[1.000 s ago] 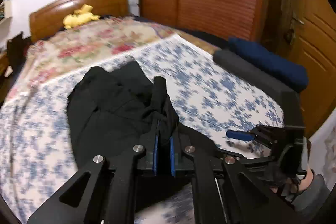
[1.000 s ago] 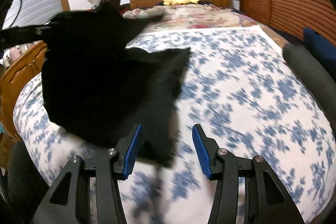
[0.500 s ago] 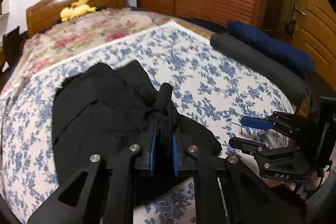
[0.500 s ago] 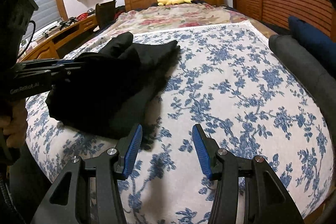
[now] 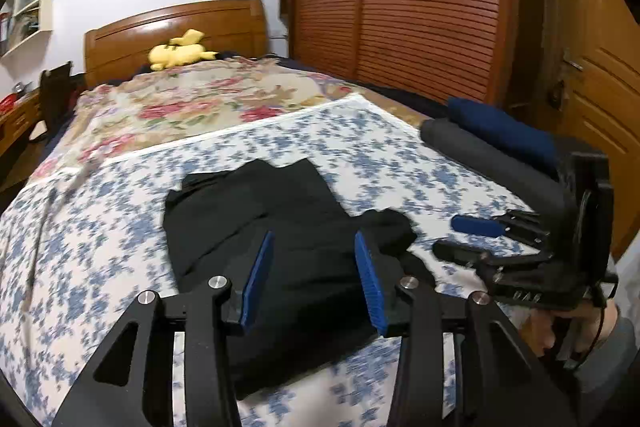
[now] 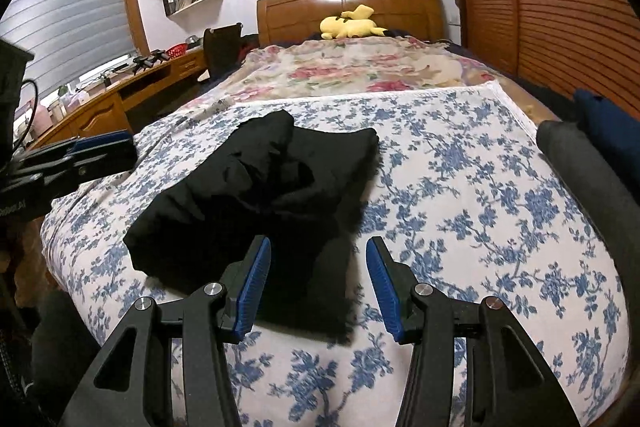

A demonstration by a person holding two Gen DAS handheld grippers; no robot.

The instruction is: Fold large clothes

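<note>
While bunched (bedspread (image 6: 460,187)), black garment (image 5: 280,227) ungripped.

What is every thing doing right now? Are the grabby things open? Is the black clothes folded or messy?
left gripper: open, holding nothing.
right gripper: open, holding nothing.
black garment: lying loose on the bed, partly folded over, rumpled on top.
blue floral sheet: spread out under the garment.
yellow plush toy: lying by the headboard.
dark rolls: lying along the bed edge.
</note>
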